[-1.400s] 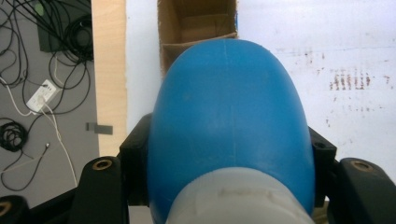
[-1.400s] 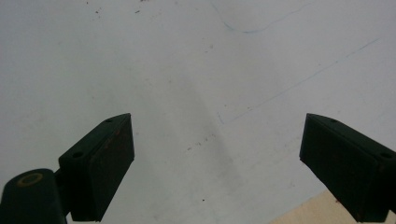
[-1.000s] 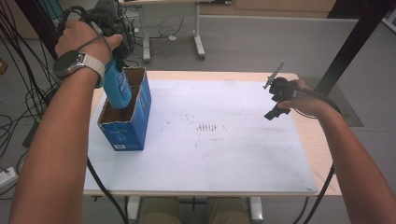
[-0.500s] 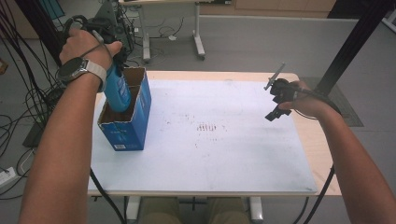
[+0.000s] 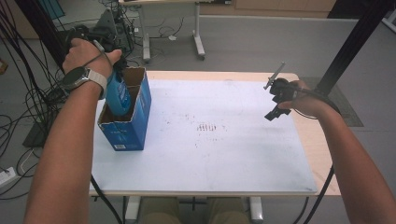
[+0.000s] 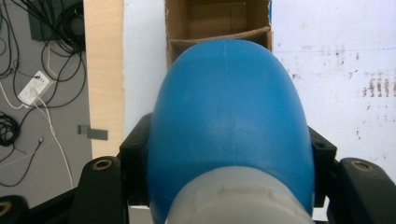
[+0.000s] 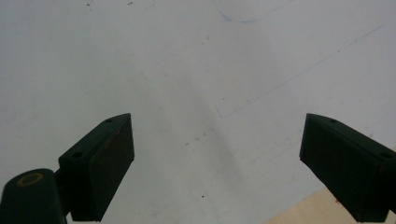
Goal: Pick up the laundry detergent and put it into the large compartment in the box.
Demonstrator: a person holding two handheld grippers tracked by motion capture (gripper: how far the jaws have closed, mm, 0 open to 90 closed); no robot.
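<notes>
We count one blue bottle, one open blue cardboard box and one white table, with two grippers at work. Our left gripper clamps its jaws on the bottle's sides, just above its grey cap end; the bottle hangs partly inside the box at the table's left edge. Our left hand is raised above the box, wrist bent down, a watch on it. Our right gripper hovers over the table's right side, jaws spread wide and empty, forearm stretched forward.

The blue bottle's lower end is hidden inside the open box.
</notes>
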